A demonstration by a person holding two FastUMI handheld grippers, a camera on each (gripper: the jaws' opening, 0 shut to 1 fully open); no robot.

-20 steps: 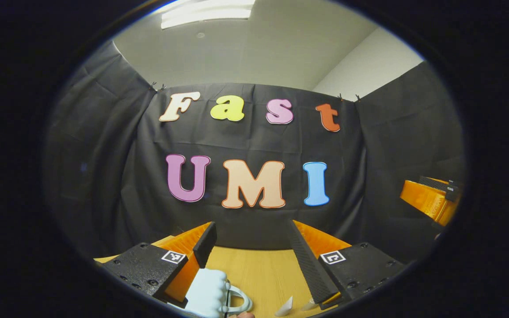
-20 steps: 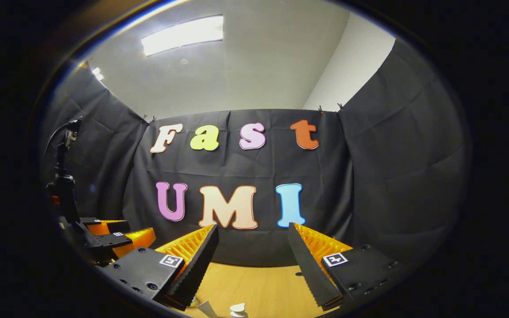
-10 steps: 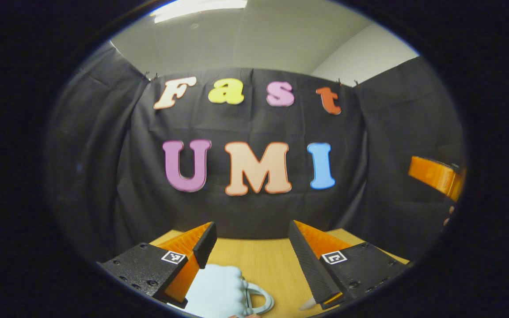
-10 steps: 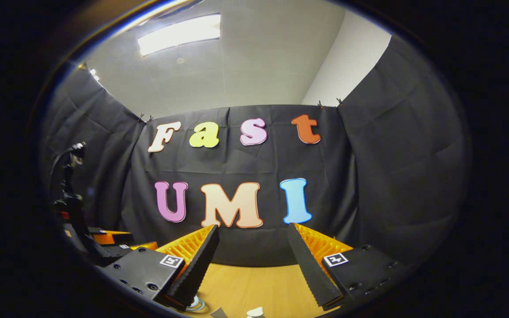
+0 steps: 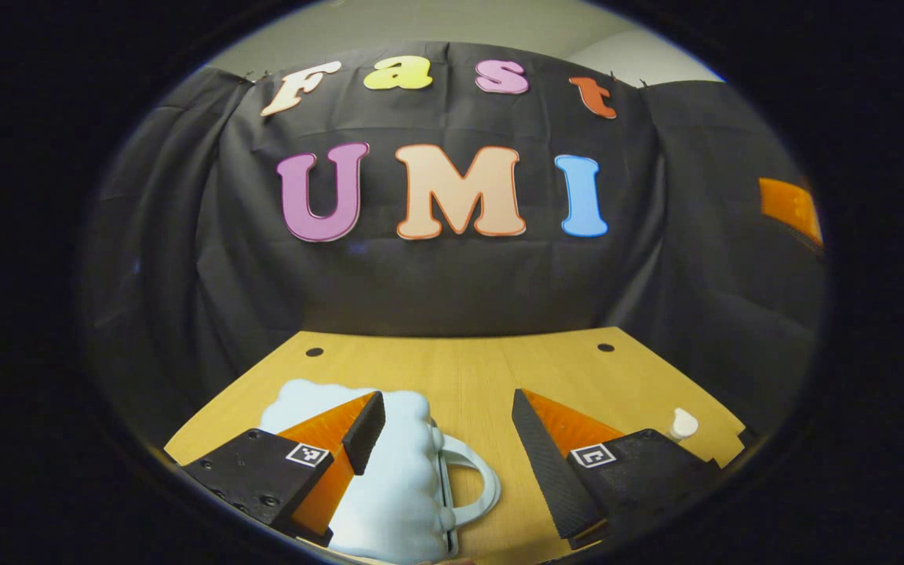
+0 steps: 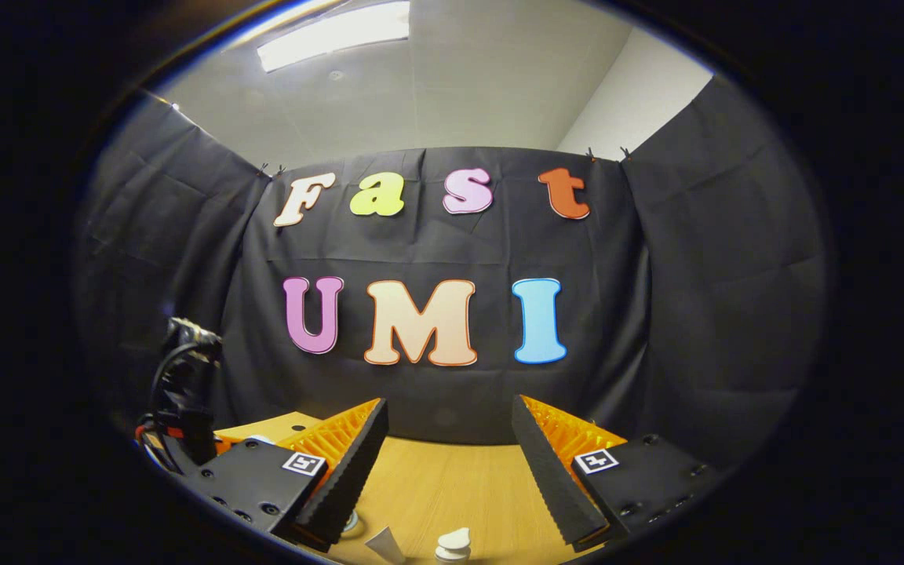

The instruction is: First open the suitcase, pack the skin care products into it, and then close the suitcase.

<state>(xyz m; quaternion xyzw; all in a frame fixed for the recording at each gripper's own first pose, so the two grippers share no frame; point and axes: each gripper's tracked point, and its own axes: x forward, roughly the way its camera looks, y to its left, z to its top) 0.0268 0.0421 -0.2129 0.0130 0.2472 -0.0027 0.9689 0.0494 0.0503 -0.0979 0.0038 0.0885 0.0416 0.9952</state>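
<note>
A small pale blue suitcase [image 5: 397,486] with a cloud-like outline lies flat on the wooden table [image 5: 468,369], its white handle [image 5: 477,485] pointing right. My left gripper [image 5: 448,435] hangs open above it, its left finger over the case and the handle between the fingers. Farther right on the table stands a small white skin care item [image 5: 683,424]. My right gripper [image 6: 448,443] is open and holds nothing. Below it, at the bottom edge of the right gripper view, show a white bottle cap [image 6: 452,543] and a white tube tip [image 6: 385,543].
Two small round holes [image 5: 315,352] mark the table's far edge, just before the black cloth wall. In the right gripper view the other gripper's body with its cable [image 6: 185,384] stands at the left. An orange part of the right gripper [image 5: 793,208] shows at the far right.
The left gripper has tipped downward, bringing much more of the table and suitcase into its view. The right gripper has tipped down slightly. Both stay open.
</note>
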